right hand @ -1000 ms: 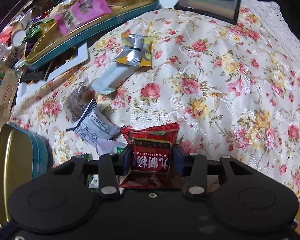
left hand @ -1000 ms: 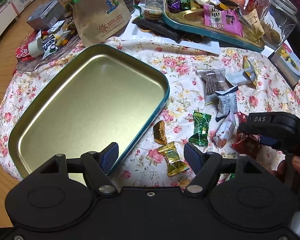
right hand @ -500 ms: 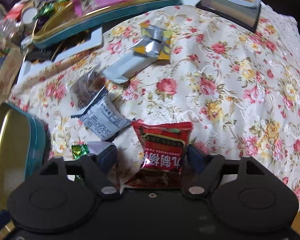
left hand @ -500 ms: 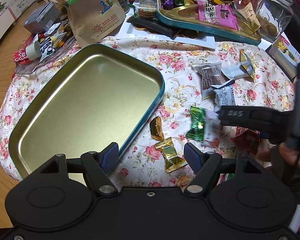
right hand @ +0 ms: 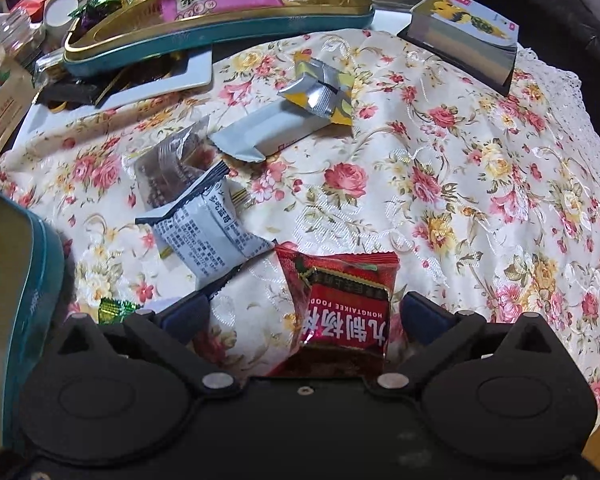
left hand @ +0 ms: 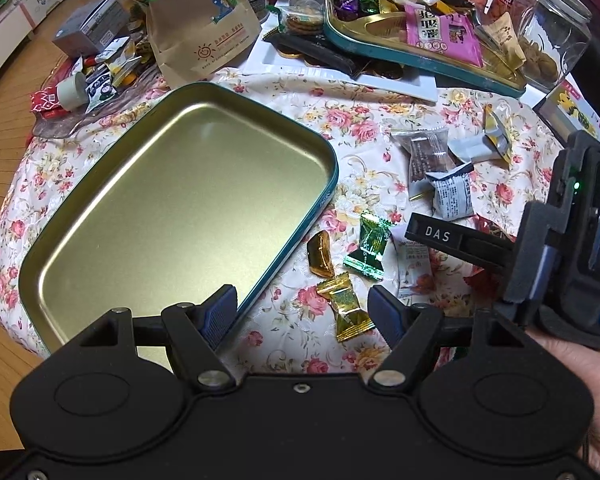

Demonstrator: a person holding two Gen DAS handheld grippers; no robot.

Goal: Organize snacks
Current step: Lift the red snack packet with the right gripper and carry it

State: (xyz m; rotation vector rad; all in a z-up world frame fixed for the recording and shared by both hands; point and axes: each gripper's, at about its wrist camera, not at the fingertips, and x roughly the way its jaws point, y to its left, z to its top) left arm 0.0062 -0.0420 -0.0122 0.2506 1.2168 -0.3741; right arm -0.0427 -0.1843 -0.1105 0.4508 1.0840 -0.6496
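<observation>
Glossy metal tin [left hand: 172,208], shiny foil candies [left hand: 346,306], woven floral cloth [right hand: 460,200]

Both wrist cams close, steep down; share tin [left hand: 172,216], tablecloth [right hand: 440,184]

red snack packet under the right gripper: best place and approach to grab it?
The red packet lies flat on the floral cloth, between the open fingers of the right gripper, which have just been opening and don't touch it. Come from above and pinch across its two long side edges at mid-length, where the filled middle bulges. The serrated seam ends are thin and likely to slip.
</observation>
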